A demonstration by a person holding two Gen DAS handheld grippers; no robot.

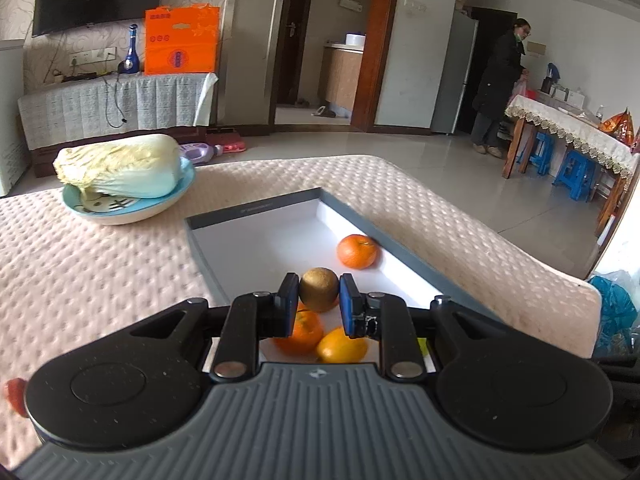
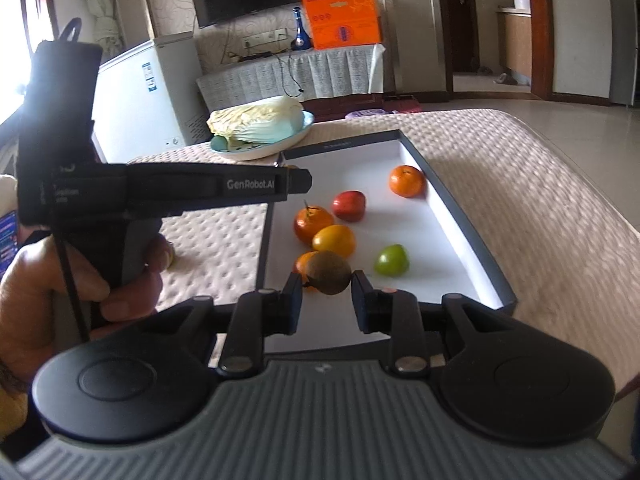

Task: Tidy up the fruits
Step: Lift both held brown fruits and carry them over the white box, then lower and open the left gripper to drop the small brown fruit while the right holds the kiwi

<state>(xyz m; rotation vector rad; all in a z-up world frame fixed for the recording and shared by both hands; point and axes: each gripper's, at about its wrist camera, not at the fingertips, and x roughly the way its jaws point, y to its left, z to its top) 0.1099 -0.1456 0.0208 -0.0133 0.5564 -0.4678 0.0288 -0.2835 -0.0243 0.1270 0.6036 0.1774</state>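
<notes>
Presently, a brown, fuzzy kiwi (image 1: 319,289) sits pinched between the left gripper (image 1: 319,300) pads, above the shallow grey tray (image 1: 256,210) holding oranges. The right gripper (image 2: 327,294) likewise clamps a second kiwi (image 2: 330,273) over the tray's near end.

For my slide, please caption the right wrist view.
Right gripper holds a kiwi above the fruit tray.

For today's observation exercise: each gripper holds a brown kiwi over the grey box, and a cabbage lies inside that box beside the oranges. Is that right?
One detail is wrong. The cabbage lies on the blue plate beside the box, not inside it, as the right wrist view shows. The rest stands: the left gripper and right gripper each hold a kiwi over the box.
</notes>
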